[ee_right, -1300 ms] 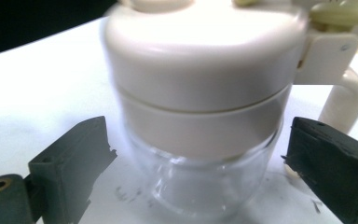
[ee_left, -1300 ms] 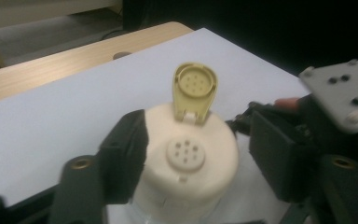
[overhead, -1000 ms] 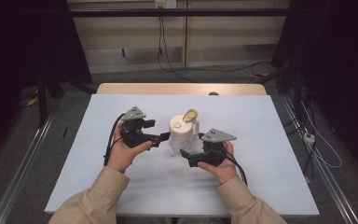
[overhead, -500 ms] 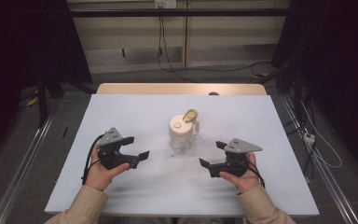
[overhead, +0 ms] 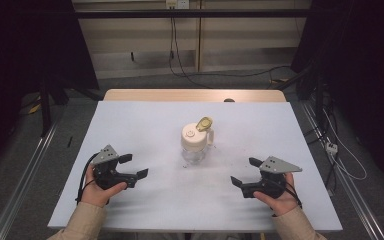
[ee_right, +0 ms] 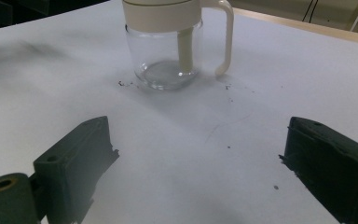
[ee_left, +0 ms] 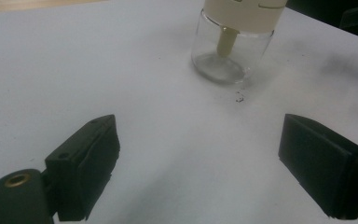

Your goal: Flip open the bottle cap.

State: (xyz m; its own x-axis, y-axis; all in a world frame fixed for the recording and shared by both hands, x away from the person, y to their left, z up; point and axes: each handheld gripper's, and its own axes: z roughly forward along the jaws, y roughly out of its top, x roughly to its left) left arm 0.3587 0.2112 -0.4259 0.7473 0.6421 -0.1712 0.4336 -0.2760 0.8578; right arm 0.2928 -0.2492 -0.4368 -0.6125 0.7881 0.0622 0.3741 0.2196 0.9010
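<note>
A clear glass jar (overhead: pixel 196 144) with a cream lid, a side handle and a flipped-up tan spout cap stands upright mid-table. It looks empty in the left gripper view (ee_left: pixel 233 44) and in the right gripper view (ee_right: pixel 170 42), where its handle faces right. My left gripper (overhead: pixel 134 167) rests near the front left, open, with nothing between its fingers (ee_left: pixel 84 170). The right gripper (overhead: pixel 245 172) sits near the front right, also open and empty, its fingers (ee_right: pixel 74 165) wide apart. Both point toward the jar from well short of it.
The white table (overhead: pixel 145 120) has small dark specks around the jar's base. A wooden strip (overhead: pixel 190 95) runs along the far edge. Cables and metal rails lie on the floor to either side.
Both grippers let go of the jar and drew back toward the front of the table, the left one leftward and the right one rightward. The jar stayed where it was.
</note>
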